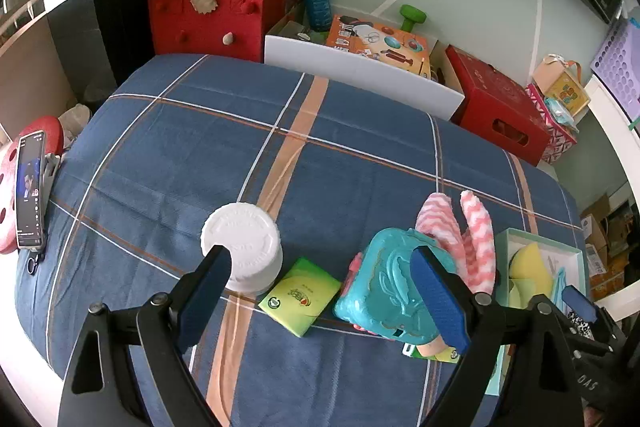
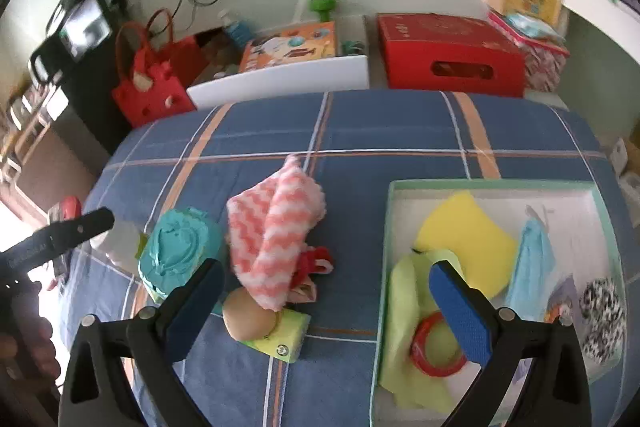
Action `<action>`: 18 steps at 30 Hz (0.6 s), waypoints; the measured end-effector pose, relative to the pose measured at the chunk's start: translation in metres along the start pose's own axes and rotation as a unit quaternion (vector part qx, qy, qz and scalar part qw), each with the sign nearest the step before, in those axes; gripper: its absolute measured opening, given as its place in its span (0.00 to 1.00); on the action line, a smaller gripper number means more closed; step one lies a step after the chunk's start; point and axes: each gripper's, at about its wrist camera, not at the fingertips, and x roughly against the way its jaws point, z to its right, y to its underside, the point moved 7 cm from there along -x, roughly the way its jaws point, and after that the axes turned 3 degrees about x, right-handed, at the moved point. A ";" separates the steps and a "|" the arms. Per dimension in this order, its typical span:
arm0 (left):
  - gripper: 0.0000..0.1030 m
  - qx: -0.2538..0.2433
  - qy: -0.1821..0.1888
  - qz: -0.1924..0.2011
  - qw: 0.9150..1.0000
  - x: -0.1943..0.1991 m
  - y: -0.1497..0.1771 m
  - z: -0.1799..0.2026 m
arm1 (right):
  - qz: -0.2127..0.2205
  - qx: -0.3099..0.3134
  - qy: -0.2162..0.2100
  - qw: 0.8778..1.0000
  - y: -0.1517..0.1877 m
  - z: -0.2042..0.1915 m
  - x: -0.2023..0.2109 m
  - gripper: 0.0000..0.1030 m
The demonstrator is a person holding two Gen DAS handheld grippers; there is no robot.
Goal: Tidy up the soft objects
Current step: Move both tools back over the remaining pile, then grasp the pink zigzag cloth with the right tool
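Note:
My left gripper (image 1: 318,253) stands open over the blue plaid blanket (image 1: 280,131), nothing between its pads. Below it lie a white jar (image 1: 240,247), a green tissue pack (image 1: 300,297) and a teal wipes pack (image 1: 384,291). A pink-and-white zigzag cloth (image 2: 276,227) lies crumpled at the blanket's middle. My right gripper (image 2: 327,265) is open above it, empty. Near it sit a beige ball (image 2: 248,319) and a small red item (image 2: 316,263). The mint-edged tray (image 2: 400,187) holds a yellow sponge (image 2: 468,231), a lime cloth (image 2: 408,307), a red ring (image 2: 436,347), a light blue cloth (image 2: 532,259) and a black-and-white scrunchie (image 2: 604,311).
A phone on a stand (image 1: 30,191) sits at the blanket's left edge. Behind the bed stand a red felt bag (image 1: 208,15), a white bin (image 1: 360,75) with a toy box and bottle, and a red carton (image 2: 452,55). One of the left gripper's fingers (image 2: 80,227) shows at left.

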 end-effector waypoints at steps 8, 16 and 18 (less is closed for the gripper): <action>0.88 0.005 -0.002 -0.006 1.000 -0.004 -0.001 -0.004 | -0.008 0.025 0.016 1.000 -0.008 -0.015 -0.012 0.91; 0.88 -0.005 -0.005 -0.015 1.000 -0.010 0.002 0.000 | -0.020 0.024 -0.019 0.999 0.002 -0.025 -0.027 0.77; 0.88 -0.006 -0.007 -0.017 1.000 -0.011 0.003 0.001 | -0.023 0.025 -0.030 0.999 0.005 -0.028 -0.031 0.74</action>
